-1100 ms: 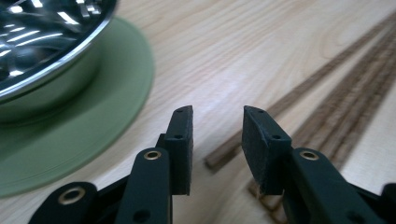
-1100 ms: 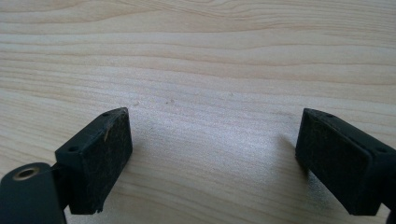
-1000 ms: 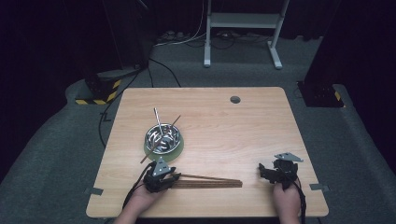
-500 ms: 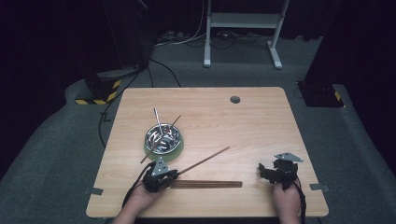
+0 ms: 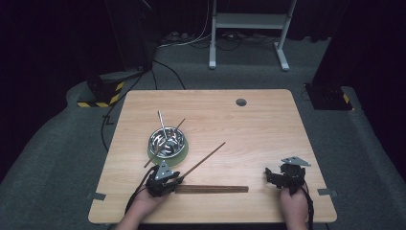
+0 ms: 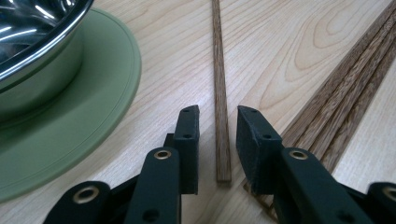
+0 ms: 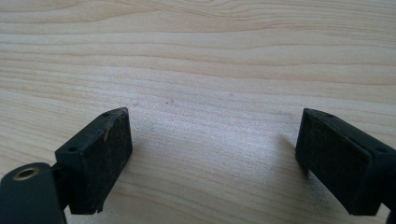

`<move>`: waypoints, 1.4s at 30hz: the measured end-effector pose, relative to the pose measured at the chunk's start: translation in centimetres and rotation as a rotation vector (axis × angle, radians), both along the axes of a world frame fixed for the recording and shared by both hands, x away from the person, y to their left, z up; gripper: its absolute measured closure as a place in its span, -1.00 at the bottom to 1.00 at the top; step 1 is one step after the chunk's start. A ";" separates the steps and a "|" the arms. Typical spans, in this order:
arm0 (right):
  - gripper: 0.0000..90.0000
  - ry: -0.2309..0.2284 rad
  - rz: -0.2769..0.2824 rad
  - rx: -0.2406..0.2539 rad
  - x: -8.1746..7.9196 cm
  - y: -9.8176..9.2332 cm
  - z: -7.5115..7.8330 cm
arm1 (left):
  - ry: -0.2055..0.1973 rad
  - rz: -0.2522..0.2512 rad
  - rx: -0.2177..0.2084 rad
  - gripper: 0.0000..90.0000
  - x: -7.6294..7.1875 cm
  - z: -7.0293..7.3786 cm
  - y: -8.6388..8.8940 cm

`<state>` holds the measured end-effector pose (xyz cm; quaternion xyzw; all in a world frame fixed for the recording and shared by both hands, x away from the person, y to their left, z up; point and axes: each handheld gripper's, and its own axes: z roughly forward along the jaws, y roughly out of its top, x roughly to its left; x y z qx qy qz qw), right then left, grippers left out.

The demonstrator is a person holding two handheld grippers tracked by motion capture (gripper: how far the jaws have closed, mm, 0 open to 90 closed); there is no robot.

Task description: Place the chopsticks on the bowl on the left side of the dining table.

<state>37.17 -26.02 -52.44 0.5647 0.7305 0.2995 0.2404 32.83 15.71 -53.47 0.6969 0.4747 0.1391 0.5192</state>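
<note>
The left tongs [image 5: 165, 179] are sitting low on the tabletop [image 5: 268, 124] with a single wooden chopstick [image 6: 219, 84] lying between them. Its near end is resting deep in the gap and its length is running straight ahead of the tips. The jaws have just been opening, and a sliver of bare wood is showing on either side of the stick, so the tongs are released around it rather than pinching it. The remaining bundle of chopsticks [image 6: 345, 107] is lying just to the right of these tongs, angled away from the single stick. The steel bowl [image 5: 166, 141] on its green mat [image 6: 93, 116], already holding a few sticks, is waiting close ahead and to their left. The work in hand is probably moving chopsticks one at a time into the bowl, with this one at the re-gripping stage. The next move is calling for a firm, centred closing on the stick, a lift clear of the bundle, and a swing over the bowl's rim. The right tongs [image 5: 282, 175] are idling well off to the right, spread wide over bare wood and grasping nothing.
</note>
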 end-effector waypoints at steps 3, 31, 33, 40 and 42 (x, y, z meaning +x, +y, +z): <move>-0.76 0.001 -0.001 0.001 0.0 0.0 0.0 | 0.014 0.011 -0.016 0.78 0.1 0.0 0.1; -0.76 -0.001 0.000 0.000 0.0 0.0 0.0 | -0.167 0.091 -0.123 0.86 -1.7 4.3 3.0; -0.76 -0.001 0.000 0.000 0.0 0.0 0.0 | -0.182 0.108 -0.132 0.86 -1.6 4.6 3.6; -0.76 -0.002 0.001 -0.003 0.0 0.0 0.0 | -0.187 0.191 -0.091 0.86 -1.1 4.8 6.2; -0.76 -0.002 -0.001 -0.001 0.0 0.0 0.0 | -0.185 0.211 -0.100 0.86 -1.0 4.8 6.4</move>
